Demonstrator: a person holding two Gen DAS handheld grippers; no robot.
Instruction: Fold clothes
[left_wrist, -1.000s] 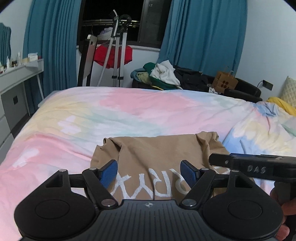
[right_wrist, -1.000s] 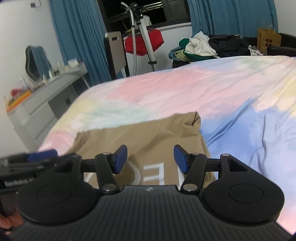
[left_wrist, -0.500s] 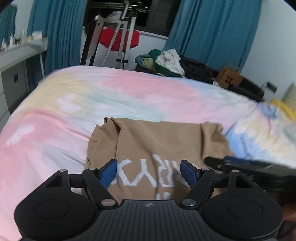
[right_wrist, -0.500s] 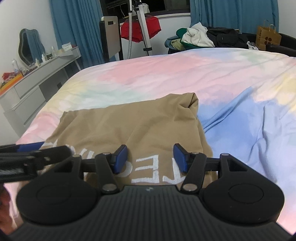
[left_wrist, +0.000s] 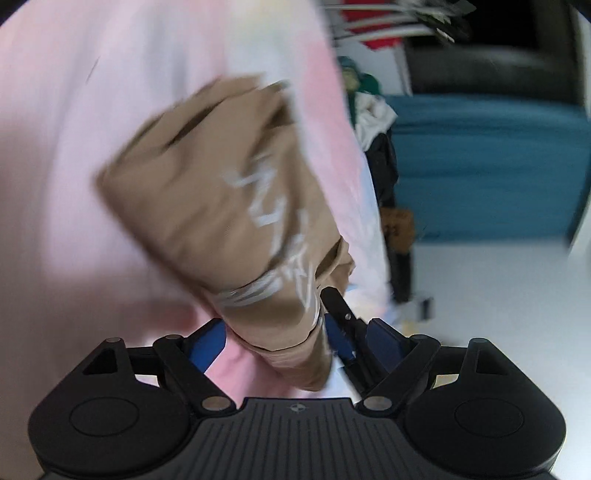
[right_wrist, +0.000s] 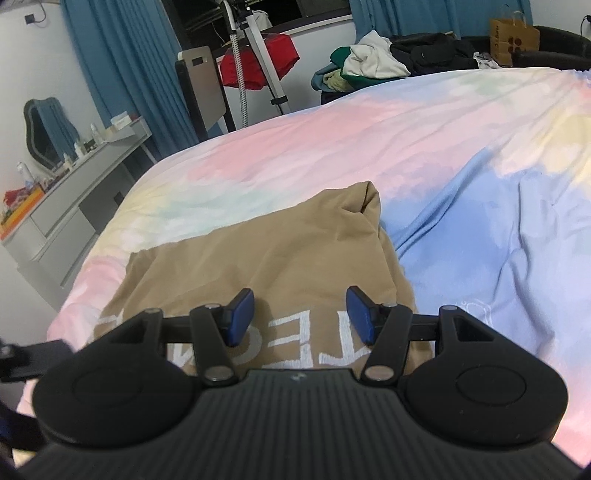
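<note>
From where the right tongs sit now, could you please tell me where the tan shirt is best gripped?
Probably the near hem of the tan shirt, just below the white lettering. The shirt lies flat on the bedspread, so that edge is the one free layer within reach. Come in low from the near side, right tongs open, one finger sliding under the hem.

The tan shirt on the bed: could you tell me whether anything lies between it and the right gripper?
Nothing visible does. The right gripper hangs open directly over the tan shirt, which lies bare on the bed.
</note>
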